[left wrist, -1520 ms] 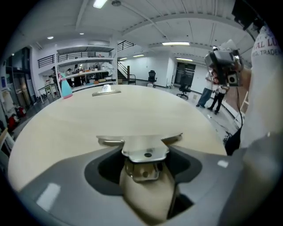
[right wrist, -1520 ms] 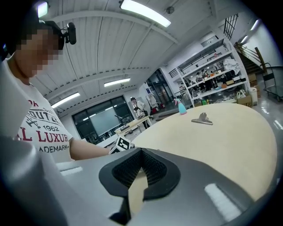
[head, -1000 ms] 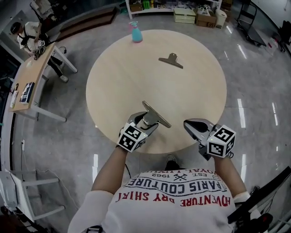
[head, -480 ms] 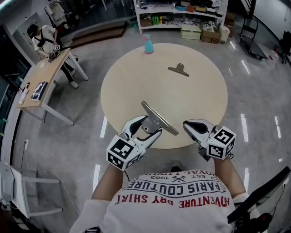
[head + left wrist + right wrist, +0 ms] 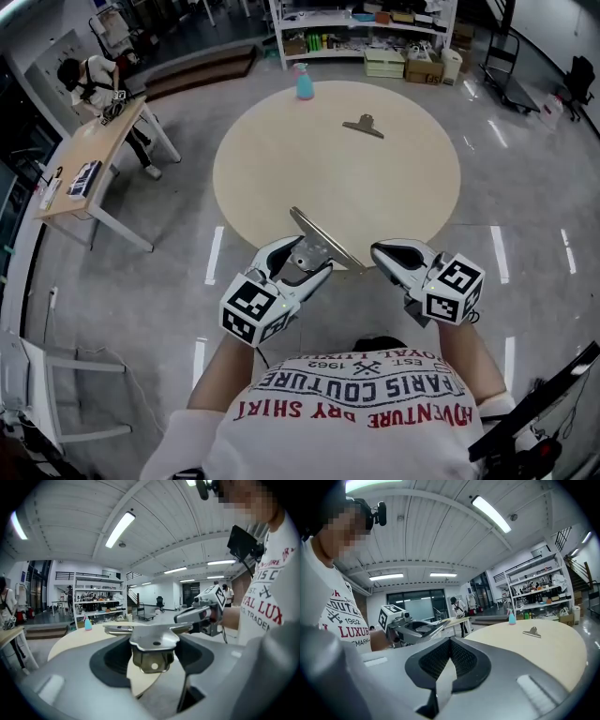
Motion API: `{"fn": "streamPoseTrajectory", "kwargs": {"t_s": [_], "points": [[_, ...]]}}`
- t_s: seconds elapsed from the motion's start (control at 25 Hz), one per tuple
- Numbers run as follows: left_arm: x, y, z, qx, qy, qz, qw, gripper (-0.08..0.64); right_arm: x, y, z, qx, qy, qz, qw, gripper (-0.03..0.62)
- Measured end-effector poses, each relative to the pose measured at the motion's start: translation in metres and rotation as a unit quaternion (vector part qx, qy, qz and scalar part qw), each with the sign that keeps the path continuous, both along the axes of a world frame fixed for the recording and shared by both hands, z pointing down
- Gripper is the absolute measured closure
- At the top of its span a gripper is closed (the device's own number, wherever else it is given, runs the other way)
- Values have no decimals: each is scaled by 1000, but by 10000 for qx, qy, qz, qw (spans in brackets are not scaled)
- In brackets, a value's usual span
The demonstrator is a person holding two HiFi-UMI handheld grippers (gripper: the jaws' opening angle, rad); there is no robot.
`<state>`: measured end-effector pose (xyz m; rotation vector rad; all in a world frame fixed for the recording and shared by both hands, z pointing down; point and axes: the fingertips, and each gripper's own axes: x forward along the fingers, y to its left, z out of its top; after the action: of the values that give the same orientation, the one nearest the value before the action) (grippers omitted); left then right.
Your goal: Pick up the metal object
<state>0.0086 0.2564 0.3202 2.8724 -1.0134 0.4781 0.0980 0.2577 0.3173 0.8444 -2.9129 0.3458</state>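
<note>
My left gripper (image 5: 305, 258) is shut on a large metal clip (image 5: 323, 242), holding it by its handle in the air just off the near edge of the round beige table (image 5: 281, 169). In the left gripper view the clip (image 5: 152, 641) sits between the jaws with its long flat bar lying crosswise. A second, smaller metal clip (image 5: 363, 126) lies on the far side of the table. To the right of the held clip, my right gripper (image 5: 389, 255) is shut and holds nothing; its pads (image 5: 440, 656) meet.
A blue spray bottle (image 5: 305, 84) stands at the table's far edge. At the left is a wooden desk (image 5: 84, 159) with a person (image 5: 84, 75) beside it. Shelves (image 5: 356, 28) with boxes line the back. A white chair (image 5: 37, 394) stands at lower left.
The left gripper has drawn back toward my body with the large clip, from over the table's near part to just off its edge. The right gripper has barely moved.
</note>
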Motion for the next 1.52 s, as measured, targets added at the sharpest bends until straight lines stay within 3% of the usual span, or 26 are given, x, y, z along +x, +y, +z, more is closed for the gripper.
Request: {"fn": "streamPoseTrajectory", "kwargs": {"t_s": [0.36, 0.68, 0.88, 1.12, 1.52], "points": [[10, 121, -14, 118, -55, -86, 9999, 277, 14, 121, -11, 177, 106, -20, 9998, 591], [91, 289, 15, -145, -33, 37, 9999, 276, 97, 297, 17, -105, 56, 199, 9997, 591], [90, 367, 6, -13, 15, 158, 9999, 276, 90, 379, 1, 155, 45, 202, 9997, 592], [81, 400, -20, 84, 106, 44, 9999, 277, 84, 413, -19, 235, 8, 189, 9995, 591], [71, 409, -16, 150, 211, -33, 9997, 276, 75, 419, -11, 287, 202, 235, 9991, 592]]}}
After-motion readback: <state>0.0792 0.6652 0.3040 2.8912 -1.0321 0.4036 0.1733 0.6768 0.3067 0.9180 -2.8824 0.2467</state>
